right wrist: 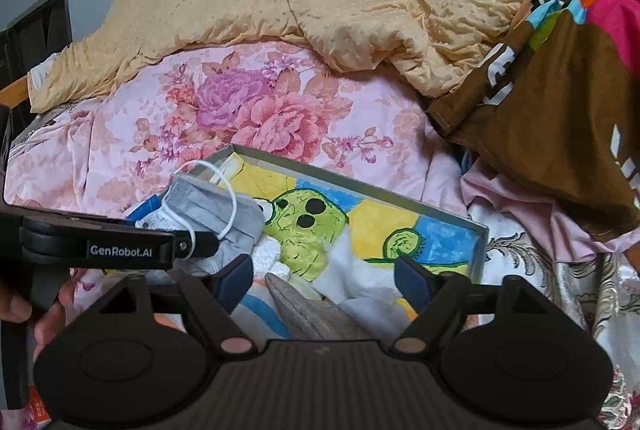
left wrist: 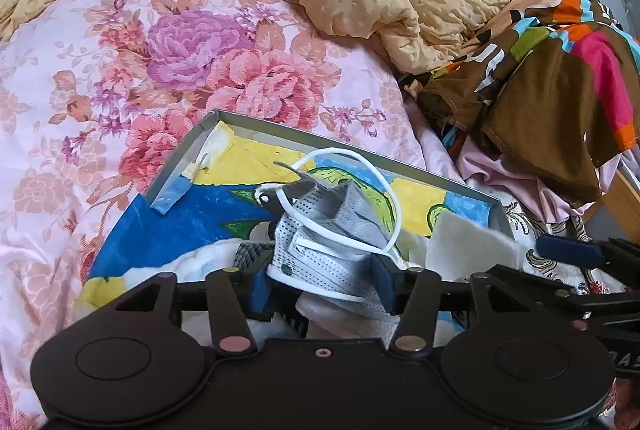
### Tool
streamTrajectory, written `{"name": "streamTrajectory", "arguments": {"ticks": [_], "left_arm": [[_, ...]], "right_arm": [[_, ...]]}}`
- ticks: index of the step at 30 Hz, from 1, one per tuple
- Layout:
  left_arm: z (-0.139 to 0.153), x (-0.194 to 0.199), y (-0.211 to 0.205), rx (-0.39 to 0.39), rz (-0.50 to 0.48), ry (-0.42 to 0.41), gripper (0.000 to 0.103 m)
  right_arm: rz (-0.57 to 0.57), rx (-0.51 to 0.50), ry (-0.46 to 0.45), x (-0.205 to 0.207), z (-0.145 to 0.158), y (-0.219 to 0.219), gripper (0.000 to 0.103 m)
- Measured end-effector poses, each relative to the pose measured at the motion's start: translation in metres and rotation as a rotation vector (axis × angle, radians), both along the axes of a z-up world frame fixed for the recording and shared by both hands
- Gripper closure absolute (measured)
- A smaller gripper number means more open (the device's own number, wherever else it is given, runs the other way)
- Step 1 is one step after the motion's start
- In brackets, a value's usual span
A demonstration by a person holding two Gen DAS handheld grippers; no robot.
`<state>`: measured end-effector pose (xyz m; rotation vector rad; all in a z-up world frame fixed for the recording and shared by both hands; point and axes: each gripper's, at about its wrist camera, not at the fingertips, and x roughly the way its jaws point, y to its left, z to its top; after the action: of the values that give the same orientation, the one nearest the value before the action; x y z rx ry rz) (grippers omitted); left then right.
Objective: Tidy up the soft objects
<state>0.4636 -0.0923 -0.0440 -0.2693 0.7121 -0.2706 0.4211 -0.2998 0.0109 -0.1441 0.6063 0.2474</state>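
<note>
Left wrist view: the left gripper (left wrist: 324, 284) stands part open over the near end of the box (left wrist: 440, 177), its blue pads flanking the grey face mask (left wrist: 320, 246) but, as far as I can tell, not pressing it; the mask looks released. It lies crumpled directly ahead of the fingers, its long axis running away toward the box's far-left corner, white ear loop (left wrist: 394, 198) arching over it. In the right wrist view, the right gripper (right wrist: 324, 280) is spread wide and empty over white cloths (right wrist: 344, 270) and a grey fabric piece (right wrist: 304, 310) at the near edge. The left gripper is clearly nearer the mask. Floral bedding (left wrist: 120, 90) carries the box.
</note>
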Motion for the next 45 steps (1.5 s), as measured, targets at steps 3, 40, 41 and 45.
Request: {"name": "streamTrajectory", "arguments": {"ticks": [3, 40, 41, 45], "left_arm": [[0.001, -0.006, 0.001, 0.008, 0.007, -0.009, 0.037], [0.078, -0.167, 0.023, 0.015, 0.091, -0.225, 0.002], [0.079, -0.171, 0.024, 0.013, 0.092, -0.227, 0.002], [0.084, -0.193, 0.030, -0.001, 0.100, -0.231, 0.002]], "right_arm": [[-0.008, 0.016, -0.013, -0.005, 0.007, -0.003, 0.013], [-0.133, 0.020, -0.069, -0.137, 0.071, 0.000, 0.000], [-0.128, 0.017, -0.073, -0.144, 0.073, 0.002, 0.000], [-0.112, 0.015, -0.079, -0.162, 0.078, 0.011, 0.000]]}}
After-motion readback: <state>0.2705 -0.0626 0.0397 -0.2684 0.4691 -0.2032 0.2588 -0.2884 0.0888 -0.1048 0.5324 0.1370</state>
